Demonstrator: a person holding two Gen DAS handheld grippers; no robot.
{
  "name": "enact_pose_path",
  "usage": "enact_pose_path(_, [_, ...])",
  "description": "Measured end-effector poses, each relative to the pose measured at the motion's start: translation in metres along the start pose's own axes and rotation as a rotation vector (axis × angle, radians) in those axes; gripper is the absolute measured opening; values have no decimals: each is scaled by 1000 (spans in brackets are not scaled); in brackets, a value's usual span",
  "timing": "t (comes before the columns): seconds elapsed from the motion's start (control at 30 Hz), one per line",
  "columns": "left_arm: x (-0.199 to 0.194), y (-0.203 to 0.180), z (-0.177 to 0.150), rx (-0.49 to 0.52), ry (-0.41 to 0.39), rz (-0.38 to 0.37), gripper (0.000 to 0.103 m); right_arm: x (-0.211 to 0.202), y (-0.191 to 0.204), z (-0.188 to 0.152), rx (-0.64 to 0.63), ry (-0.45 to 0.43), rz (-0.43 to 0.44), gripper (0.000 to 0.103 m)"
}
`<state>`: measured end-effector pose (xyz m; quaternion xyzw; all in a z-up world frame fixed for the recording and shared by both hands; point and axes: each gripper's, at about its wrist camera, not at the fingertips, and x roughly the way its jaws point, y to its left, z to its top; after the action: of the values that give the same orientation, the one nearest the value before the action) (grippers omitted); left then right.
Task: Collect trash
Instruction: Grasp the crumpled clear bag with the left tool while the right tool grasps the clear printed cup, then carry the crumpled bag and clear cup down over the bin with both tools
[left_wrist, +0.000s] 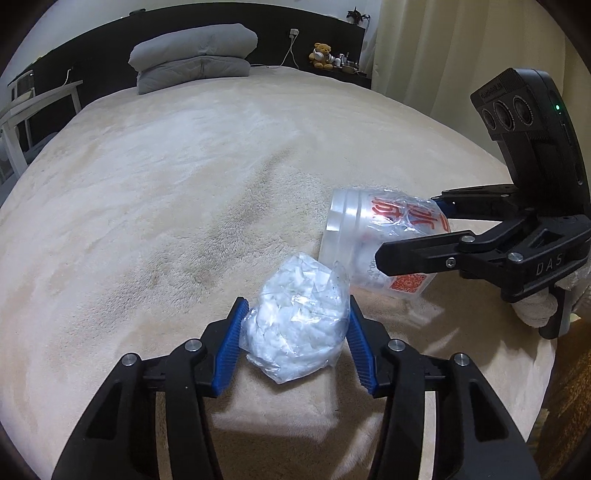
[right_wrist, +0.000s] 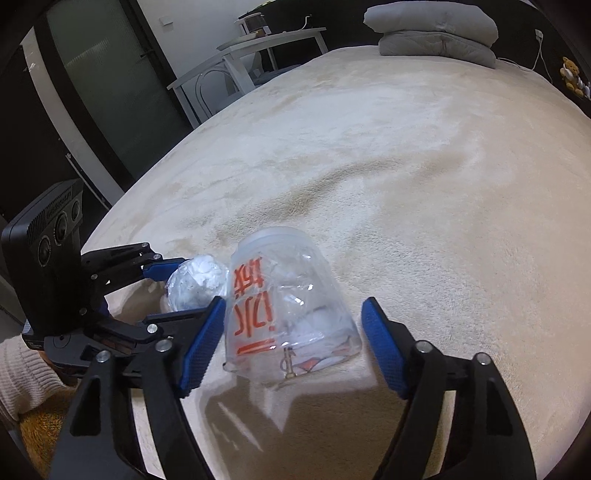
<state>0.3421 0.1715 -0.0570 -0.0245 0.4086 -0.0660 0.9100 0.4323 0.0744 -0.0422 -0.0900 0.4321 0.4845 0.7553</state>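
Note:
A crumpled clear plastic bag with white scraps (left_wrist: 295, 314) lies near the bed's front edge between the blue pads of my left gripper (left_wrist: 295, 332), which touch both its sides. It also shows in the right wrist view (right_wrist: 195, 282). A clear plastic cup with red characters (right_wrist: 288, 310) lies on its side beside the bag, its mouth away from me. My right gripper (right_wrist: 295, 332) is open around the cup, left pad touching it, right pad apart. In the left wrist view the cup (left_wrist: 362, 236) sits between the right gripper's fingers (left_wrist: 417, 254).
The cream fleece bed cover (left_wrist: 184, 177) spreads ahead. A folded grey duvet (left_wrist: 195, 55) and a teddy bear (left_wrist: 321, 55) are at the headboard. A white chair (right_wrist: 240, 62) and a dark door (right_wrist: 96, 85) stand to the left of the bed.

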Motion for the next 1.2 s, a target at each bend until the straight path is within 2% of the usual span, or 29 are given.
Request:
enact_pose_path(0.3, [-12,-4,-1,-11,-14,18,50,-22,9,-5,-20,-33,-28,66])
enact_pose_path(0.63, [-56,-22,-1,-56,-73,27,50,-79,22,-22,22,-104,-80,66])
enact_pose_path(0.93, [-95,-47,-7,-87,-136,28,50,-130,32,-61,86,-154,-102,66])
enact_pose_path(1.2, [-126,-71,-26,-132,-188,15,50,-170,40,-98,158,-210,-88,66])
